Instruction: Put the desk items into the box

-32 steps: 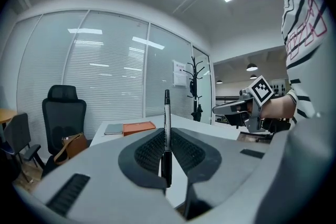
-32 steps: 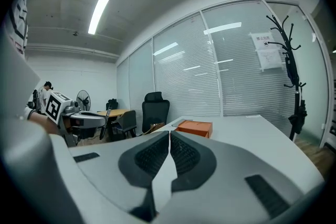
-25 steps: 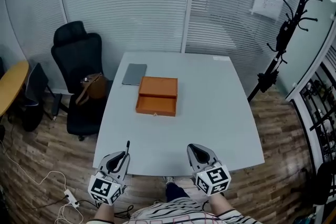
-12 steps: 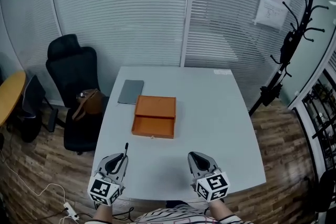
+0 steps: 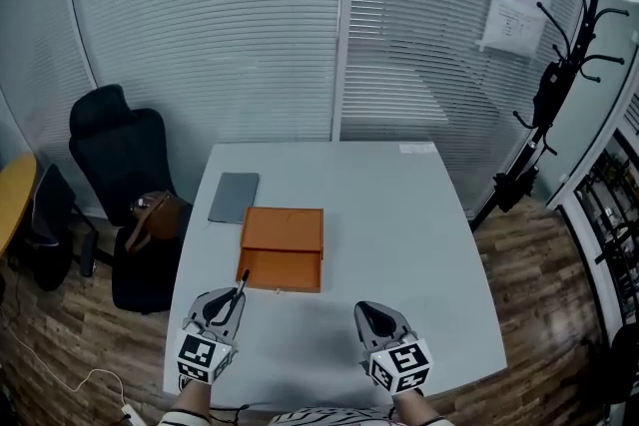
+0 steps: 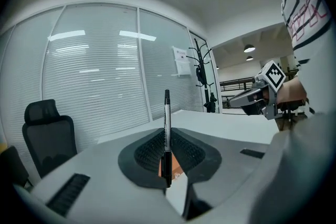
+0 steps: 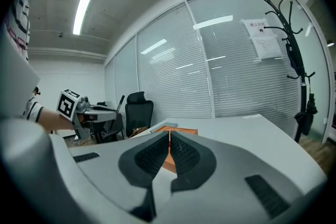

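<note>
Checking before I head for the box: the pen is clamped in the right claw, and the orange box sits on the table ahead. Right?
No: the pen is clamped in the left claw, as the left gripper view shows; the right claw is shut, empty. The orange box does sit on the table ahead.

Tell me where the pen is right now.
The pen is clamped upright between the jaws of the left gripper, at the lower left of the head view, close to the front left corner of the orange box.
</note>
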Tool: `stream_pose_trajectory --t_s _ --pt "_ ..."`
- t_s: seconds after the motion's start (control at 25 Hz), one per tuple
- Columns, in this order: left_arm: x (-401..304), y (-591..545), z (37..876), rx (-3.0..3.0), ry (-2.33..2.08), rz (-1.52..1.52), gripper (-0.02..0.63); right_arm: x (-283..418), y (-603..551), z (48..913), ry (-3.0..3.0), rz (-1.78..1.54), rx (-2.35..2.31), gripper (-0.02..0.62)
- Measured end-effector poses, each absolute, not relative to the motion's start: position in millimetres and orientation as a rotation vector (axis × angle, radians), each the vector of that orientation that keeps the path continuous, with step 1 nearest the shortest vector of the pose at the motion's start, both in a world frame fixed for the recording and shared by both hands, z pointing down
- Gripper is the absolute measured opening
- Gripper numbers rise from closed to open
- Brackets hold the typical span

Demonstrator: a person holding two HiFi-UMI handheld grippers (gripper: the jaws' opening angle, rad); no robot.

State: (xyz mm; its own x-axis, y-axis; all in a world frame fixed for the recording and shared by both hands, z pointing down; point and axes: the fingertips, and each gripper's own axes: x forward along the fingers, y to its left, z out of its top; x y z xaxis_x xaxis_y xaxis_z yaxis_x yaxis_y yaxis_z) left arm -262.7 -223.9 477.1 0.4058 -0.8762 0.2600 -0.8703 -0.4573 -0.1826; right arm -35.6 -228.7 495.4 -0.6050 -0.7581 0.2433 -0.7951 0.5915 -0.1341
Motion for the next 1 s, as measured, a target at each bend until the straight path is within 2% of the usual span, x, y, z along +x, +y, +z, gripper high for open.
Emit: stream_pose_trajectory --t_s 0.44,1.0 --pt "-244 -301 503 -2.625 1.476 -0.685 0.052 -24 -262 512 -2.623 0.407 1.340 0.028" --pt "-221 -345 572 -2.674 1.279 -0.980 0.052 -18 -275 531 -2.593 0.466 1.348 0.027"
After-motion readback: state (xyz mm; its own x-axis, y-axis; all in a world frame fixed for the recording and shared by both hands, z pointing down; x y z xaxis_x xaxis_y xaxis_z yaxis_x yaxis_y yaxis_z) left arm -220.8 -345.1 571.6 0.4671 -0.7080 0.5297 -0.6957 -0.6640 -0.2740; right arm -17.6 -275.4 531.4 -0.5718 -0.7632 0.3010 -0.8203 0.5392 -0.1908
